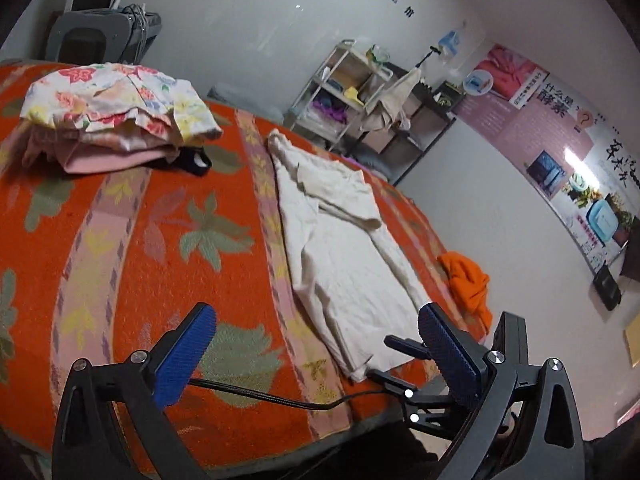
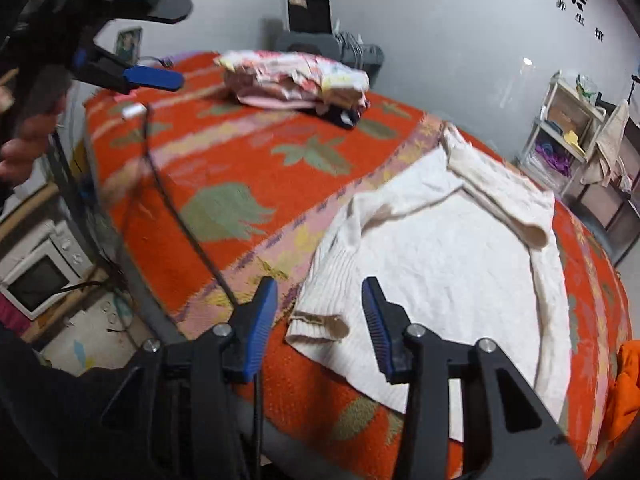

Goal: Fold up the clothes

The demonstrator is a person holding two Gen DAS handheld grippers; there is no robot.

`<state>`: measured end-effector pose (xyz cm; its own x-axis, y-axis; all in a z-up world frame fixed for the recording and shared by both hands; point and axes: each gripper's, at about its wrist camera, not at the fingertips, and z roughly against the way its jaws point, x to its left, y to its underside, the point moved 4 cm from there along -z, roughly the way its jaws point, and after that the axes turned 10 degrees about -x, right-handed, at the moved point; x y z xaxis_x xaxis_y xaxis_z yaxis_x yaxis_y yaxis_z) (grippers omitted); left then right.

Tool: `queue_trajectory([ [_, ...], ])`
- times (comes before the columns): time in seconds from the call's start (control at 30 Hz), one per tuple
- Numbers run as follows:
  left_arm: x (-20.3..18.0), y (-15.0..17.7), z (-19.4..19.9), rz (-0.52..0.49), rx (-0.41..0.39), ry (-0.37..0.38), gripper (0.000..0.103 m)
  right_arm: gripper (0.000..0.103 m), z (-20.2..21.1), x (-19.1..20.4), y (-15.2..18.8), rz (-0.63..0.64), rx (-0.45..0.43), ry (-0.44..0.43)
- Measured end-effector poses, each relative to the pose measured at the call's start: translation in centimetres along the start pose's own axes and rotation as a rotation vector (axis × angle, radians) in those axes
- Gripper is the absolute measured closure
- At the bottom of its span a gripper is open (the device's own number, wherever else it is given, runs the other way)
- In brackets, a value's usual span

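A cream knitted sweater (image 1: 340,240) lies partly folded on the orange flowered cover (image 1: 160,216), sleeves laid over its body; it fills the right wrist view (image 2: 452,264). My left gripper (image 1: 316,320) is open and empty, above the cover near the sweater's near end. My right gripper (image 2: 320,300) is open and empty, just above the sweater's ribbed cuff (image 2: 320,326). The left gripper also shows in the right wrist view (image 2: 168,44), open, at the upper left. The right gripper's fingers (image 1: 404,346) show beside the sweater's hem.
A stack of folded clothes (image 1: 112,112) topped with floral fabric sits at the far end (image 2: 296,80). An orange garment (image 1: 468,280) lies at the right edge. A black cable (image 2: 180,216) runs across the cover. A shelf rack (image 1: 344,92) stands by the wall.
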<state>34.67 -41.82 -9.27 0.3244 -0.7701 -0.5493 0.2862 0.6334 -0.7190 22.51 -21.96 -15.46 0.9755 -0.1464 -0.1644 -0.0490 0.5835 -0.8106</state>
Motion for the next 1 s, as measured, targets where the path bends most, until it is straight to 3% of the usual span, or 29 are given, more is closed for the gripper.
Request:
queue_trajectory([
  [0.1,-0.3,1.2,-1.0,-0.03,0.037,0.006,0.002,0.06,-2.3,-0.4,0.6,-0.022,0.06,0.019],
  [0.2,-0.1,1.2,-1.1,-0.033,0.046,0.019,0.002,0.097,-2.8,-1.3,1.3,-0.094,0.07,0.02],
  [0.47,1.3,-0.2,-2.6,0.065,0.063,0.062,0.002,0.098,1.5,-6.2,1.5,-0.762,-0.07,-0.249],
  [0.5,1.2,-0.3,-3.1,0.076,0.069,0.063,0.002,0.098,2.2,-7.1,2.1,-0.84,-0.087,-0.253],
  [0.63,0.5,0.1,-6.2,0.078,0.125,0.035,0.002,0.098,1.3,-8.7,6.3,-1.077,0.016,-0.275],
  [0.73,-0.1,0.8,-8.3,0.036,0.174,-0.044,0.002,0.098,-0.7,-7.9,10.0,-1.175,0.175,-0.263],
  [0.8,-0.4,0.9,-8.7,0.017,0.182,-0.074,0.002,0.099,-0.9,-7.1,10.9,-1.178,0.207,-0.271],
  [0.9,-1.2,0.6,-8.5,0.034,0.165,-0.014,0.002,0.098,-0.6,-6.7,10.1,-1.124,0.222,-0.266],
  [1.0,-2.8,0.8,-8.9,0.022,0.173,0.085,0.002,0.094,0.6,-7.4,7.2,-1.075,0.157,-0.351],
])
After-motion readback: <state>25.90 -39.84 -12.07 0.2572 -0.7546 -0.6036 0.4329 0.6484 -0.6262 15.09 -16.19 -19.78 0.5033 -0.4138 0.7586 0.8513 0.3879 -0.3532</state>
